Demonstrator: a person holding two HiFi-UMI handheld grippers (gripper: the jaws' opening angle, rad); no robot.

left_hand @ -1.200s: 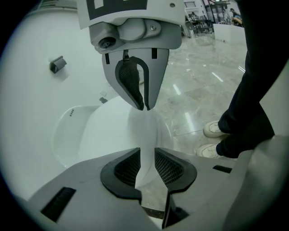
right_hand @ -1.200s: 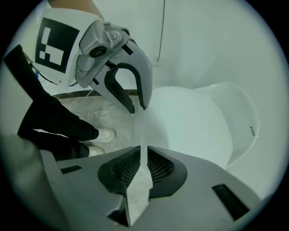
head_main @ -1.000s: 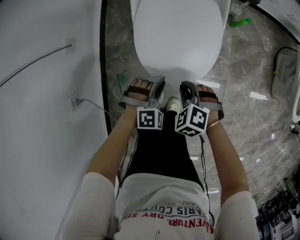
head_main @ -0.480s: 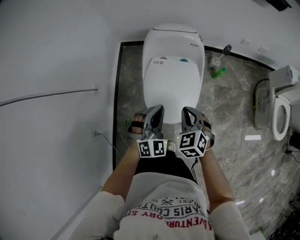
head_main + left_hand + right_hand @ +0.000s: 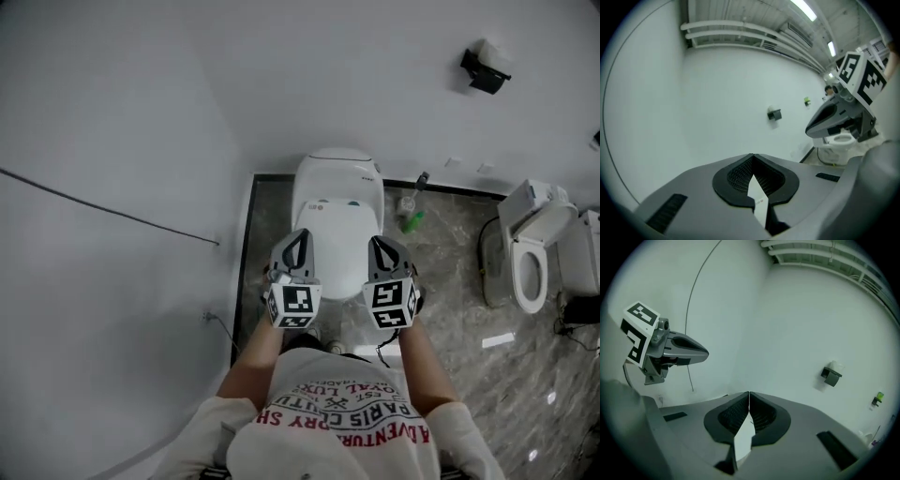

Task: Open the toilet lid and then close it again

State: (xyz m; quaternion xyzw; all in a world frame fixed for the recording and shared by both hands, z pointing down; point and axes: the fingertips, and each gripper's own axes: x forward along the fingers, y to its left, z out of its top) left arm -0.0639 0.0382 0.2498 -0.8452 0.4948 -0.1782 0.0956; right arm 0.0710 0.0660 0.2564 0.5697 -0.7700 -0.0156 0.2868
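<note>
As both forearms (image 5: 257, 352) reach forward over the toilet (image 5: 336, 184), left gripper (image 5: 298, 236) and right gripper (image 5: 380, 243) are clenched.

Toilet lid (image 5: 337, 230) front hidden; green item (image 5: 410, 222) too small, perhaps a bottle.

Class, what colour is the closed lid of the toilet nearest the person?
White; the toilet lid shows best in the head view.

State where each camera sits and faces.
Head view: on the person's head, looking down at the closed toilet; forearms, shirt, left gripper and right gripper show.
Left gripper view: on the left gripper, facing the wall; its shut jaws and the right gripper show.
Right gripper view: on the right gripper, same wall; shut jaws and left gripper show.
Shared: both gripper views show the black wall holder.
</note>
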